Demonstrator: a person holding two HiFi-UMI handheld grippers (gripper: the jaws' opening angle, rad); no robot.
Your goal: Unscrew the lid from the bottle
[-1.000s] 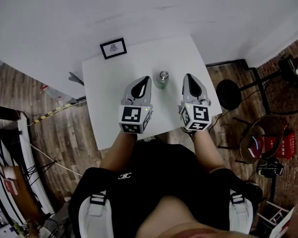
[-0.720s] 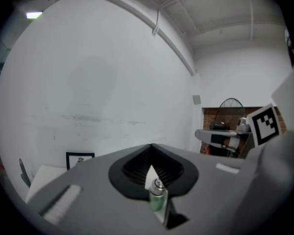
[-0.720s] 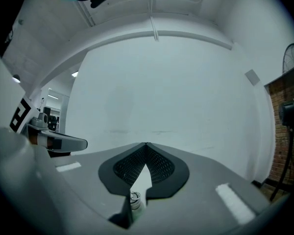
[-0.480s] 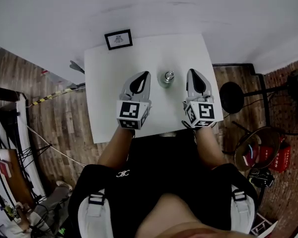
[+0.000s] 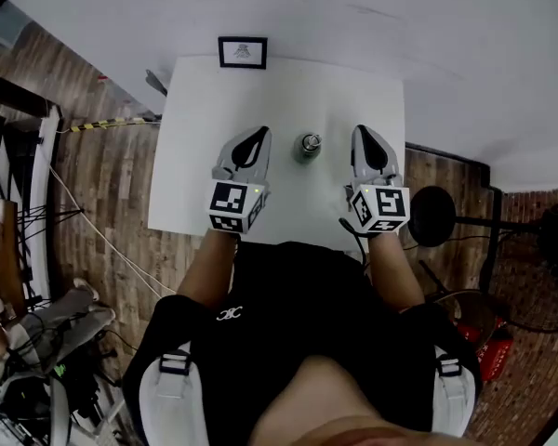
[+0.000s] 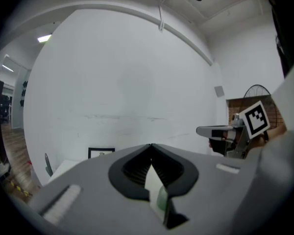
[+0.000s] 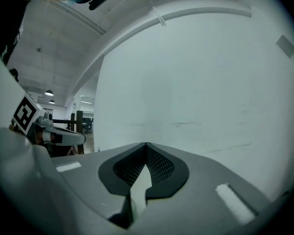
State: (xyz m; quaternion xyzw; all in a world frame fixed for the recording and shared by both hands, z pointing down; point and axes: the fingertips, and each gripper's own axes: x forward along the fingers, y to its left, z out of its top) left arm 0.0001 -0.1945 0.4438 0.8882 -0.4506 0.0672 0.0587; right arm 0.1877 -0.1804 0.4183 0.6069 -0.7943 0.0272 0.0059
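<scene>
A small metal bottle (image 5: 310,145) with a round lid stands upright on the white table (image 5: 195,110), seen from above in the head view. My left gripper (image 5: 261,131) is to its left and my right gripper (image 5: 362,130) to its right, both over the table, apart from the bottle, pointing toward the far wall. Both are shut with nothing held. In the left gripper view the jaws (image 6: 150,145) meet at the tip; the right gripper's marker cube (image 6: 255,118) shows at the right. In the right gripper view the jaws (image 7: 146,144) are also closed. The bottle shows in neither gripper view.
A small framed picture (image 5: 242,52) leans at the table's far edge against the white wall. A black round stool (image 5: 432,215) and cables lie right of the table on the wood floor. Clutter sits at the lower left.
Both grippers stay shut on either side of the bottle. The head camera has swung, so table and bottle sit differently in the picture; the grippers have drifted slightly nearer me and lower.
</scene>
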